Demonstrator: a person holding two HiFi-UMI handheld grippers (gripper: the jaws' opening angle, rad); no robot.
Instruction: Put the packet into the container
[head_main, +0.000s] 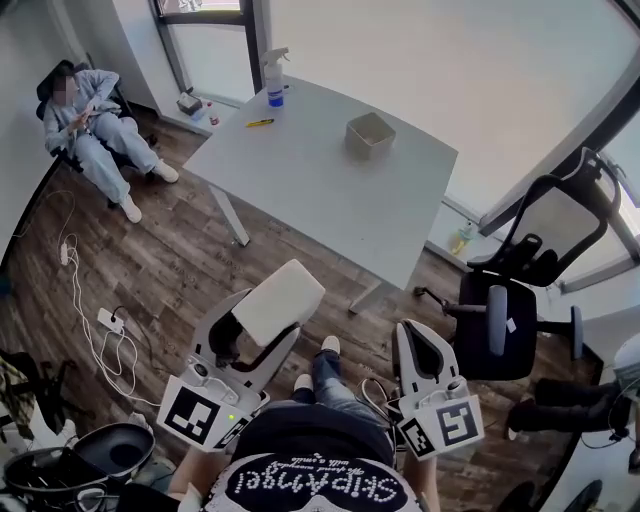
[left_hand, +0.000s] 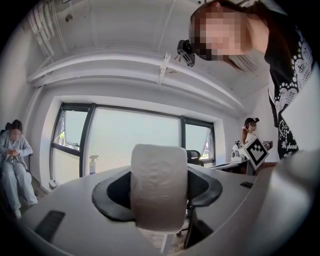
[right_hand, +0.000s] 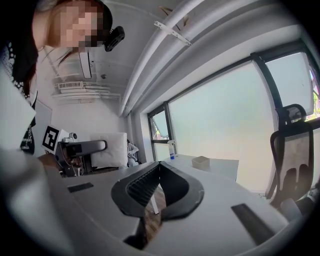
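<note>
A white packet (head_main: 280, 298) is clamped between the jaws of my left gripper (head_main: 262, 322), held over the wood floor short of the table. In the left gripper view the packet (left_hand: 159, 187) fills the gap between the jaws and hides what lies straight ahead. My right gripper (head_main: 420, 345) is shut with nothing in it; its tips meet in the right gripper view (right_hand: 159, 167). The container (head_main: 369, 133), a small open beige box, stands on the grey table (head_main: 300, 190) near its far right edge, well ahead of both grippers. It also shows small in the right gripper view (right_hand: 201, 161).
A spray bottle (head_main: 274, 78) and a yellow pen (head_main: 259, 122) lie at the table's far left. A person sits on a chair (head_main: 95, 125) at the left wall. A black office chair (head_main: 510, 320) stands to the right, and cables with a power strip (head_main: 105, 322) lie on the floor to the left.
</note>
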